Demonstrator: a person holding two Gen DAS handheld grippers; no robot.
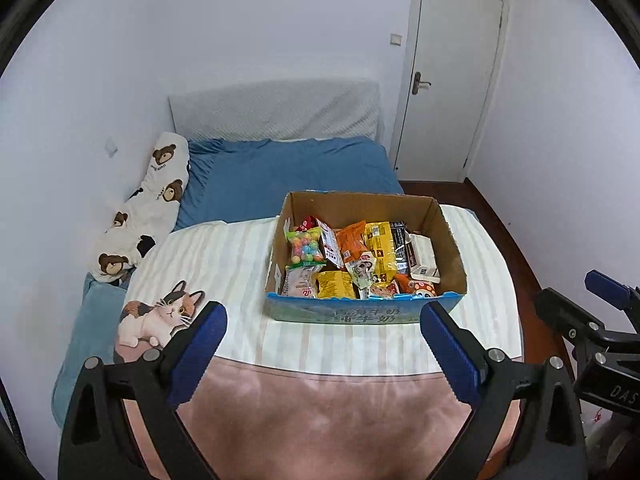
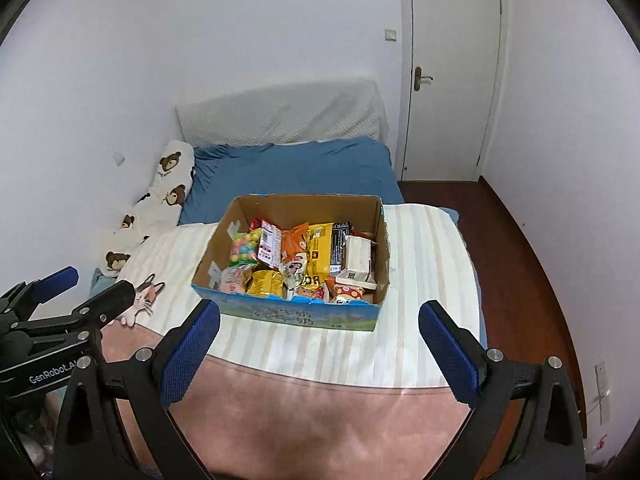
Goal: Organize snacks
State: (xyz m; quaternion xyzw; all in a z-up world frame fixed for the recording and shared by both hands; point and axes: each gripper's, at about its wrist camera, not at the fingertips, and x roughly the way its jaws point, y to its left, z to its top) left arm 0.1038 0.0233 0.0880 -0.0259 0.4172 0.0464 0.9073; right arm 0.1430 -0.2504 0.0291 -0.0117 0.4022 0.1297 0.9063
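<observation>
Hovering above the pink end of the bed, the left gripper (image 1: pixel 322 334) and right gripper (image 2: pixel 319 330) both stand spread wide, holding nothing. Just ahead of them, a cardboard box (image 2: pixel 370 248) sits on the striped blanket (image 2: pixel 424 272), crammed with snack packets (image 1: pixel 376 250): a bag of coloured candy balls (image 1: pixel 306 246), yellow and orange pouches. A bear-print pillow (image 1: pixel 154 200) lies along the left wall.

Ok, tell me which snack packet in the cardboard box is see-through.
The clear bag of multicoloured candy balls at the box's far-left corner; its contents show through, while the orange and yellow packets beside it are opaque.
</observation>
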